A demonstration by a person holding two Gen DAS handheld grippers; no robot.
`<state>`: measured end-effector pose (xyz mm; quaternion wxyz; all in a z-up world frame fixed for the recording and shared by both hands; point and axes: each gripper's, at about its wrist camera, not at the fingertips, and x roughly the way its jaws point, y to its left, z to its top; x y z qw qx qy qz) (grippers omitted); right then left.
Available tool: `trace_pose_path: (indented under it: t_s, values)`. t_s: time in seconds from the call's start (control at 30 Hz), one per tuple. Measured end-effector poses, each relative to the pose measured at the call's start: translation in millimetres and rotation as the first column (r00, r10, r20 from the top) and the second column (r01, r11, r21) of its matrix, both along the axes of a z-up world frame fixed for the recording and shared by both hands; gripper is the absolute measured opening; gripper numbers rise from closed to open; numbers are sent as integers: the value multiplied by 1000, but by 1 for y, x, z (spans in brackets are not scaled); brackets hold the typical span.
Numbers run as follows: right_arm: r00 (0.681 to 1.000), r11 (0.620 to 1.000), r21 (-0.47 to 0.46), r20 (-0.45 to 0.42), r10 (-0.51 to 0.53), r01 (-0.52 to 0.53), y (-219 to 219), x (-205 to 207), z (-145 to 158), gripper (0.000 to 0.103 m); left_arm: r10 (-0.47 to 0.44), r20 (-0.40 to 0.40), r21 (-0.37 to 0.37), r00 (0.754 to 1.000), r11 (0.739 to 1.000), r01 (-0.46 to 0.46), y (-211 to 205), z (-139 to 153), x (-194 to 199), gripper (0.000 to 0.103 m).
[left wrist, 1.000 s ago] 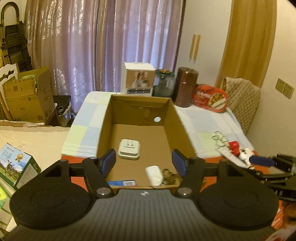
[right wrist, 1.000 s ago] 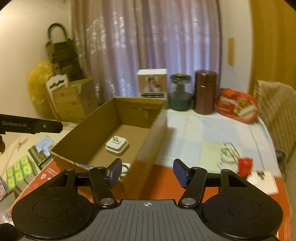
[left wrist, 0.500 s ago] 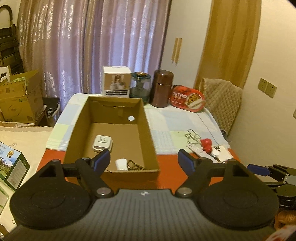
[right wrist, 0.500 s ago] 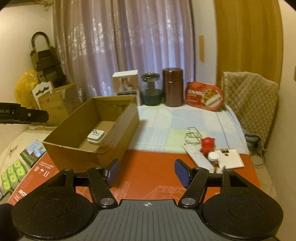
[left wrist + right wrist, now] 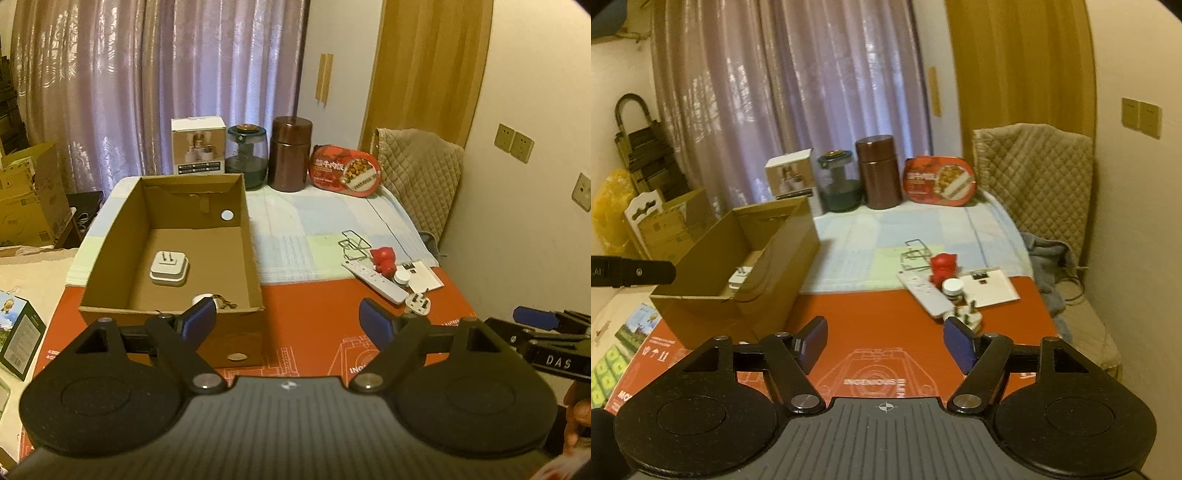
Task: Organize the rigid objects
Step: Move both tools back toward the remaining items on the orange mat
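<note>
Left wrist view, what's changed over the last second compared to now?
The left gripper pulled back and swung right, from over the cardboard box to the red mat; the right gripper also swung right toward the loose items around the red figurine. Both stayed open and empty. The white adapter in the box hasn't moved.

The open box [image 5: 251, 236] is made of matt brown corrugated cardboard. The adapter [image 5: 169, 267] inside it is seen as smooth white plastic. A glossy red printed sheet [image 5: 314, 317] is laid over the counter, and pale checked cloth [image 5: 306, 229] is spread behind it. The canister [image 5: 290, 153] is finished in shiny brown metal. The wire rack [image 5: 354, 242] is formed of thin bright metal. Blue pads [image 5: 955, 341] are fitted to the matt black plastic right claw [image 5: 885, 341].
</note>
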<state>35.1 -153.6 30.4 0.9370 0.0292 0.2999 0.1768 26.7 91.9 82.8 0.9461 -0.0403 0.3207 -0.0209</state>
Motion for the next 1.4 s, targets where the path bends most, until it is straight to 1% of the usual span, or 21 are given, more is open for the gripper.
trace_pose_path:
  t_s: [0.23,0.57,0.9,1.1,1.2,1.33,1.4]
  values:
    - [999,999,7,-11,-41,41,-19,-2,-3,68,-21,-16,16,1000,1000,21,-15,-8,2,82]
    - [996,997,13,-36,-81,81,-40,4,-12,68,-54,-34,19,998,998,54,-35,-16,11,82]
    - [991,992,-12,-52,-123,122,-65,18,-24,69,-99,-56,11,994,995,100,-62,-34,31,82]
    - [993,993,-62,-55,-103,99,-73,41,-37,69,-121,-78,12,990,992,122,-81,-51,50,82]
    - [994,995,-68,-74,-82,77,-76,58,-43,69,-126,-90,4,988,992,127,-89,-62,63,82]
    - [993,996,-89,-121,1,-12,-73,86,-53,69,-121,-108,2,987,993,122,-99,-79,83,82]
    - [992,993,-106,-122,32,-45,-72,97,-58,69,-113,-115,-2,987,993,114,-100,-87,92,82]
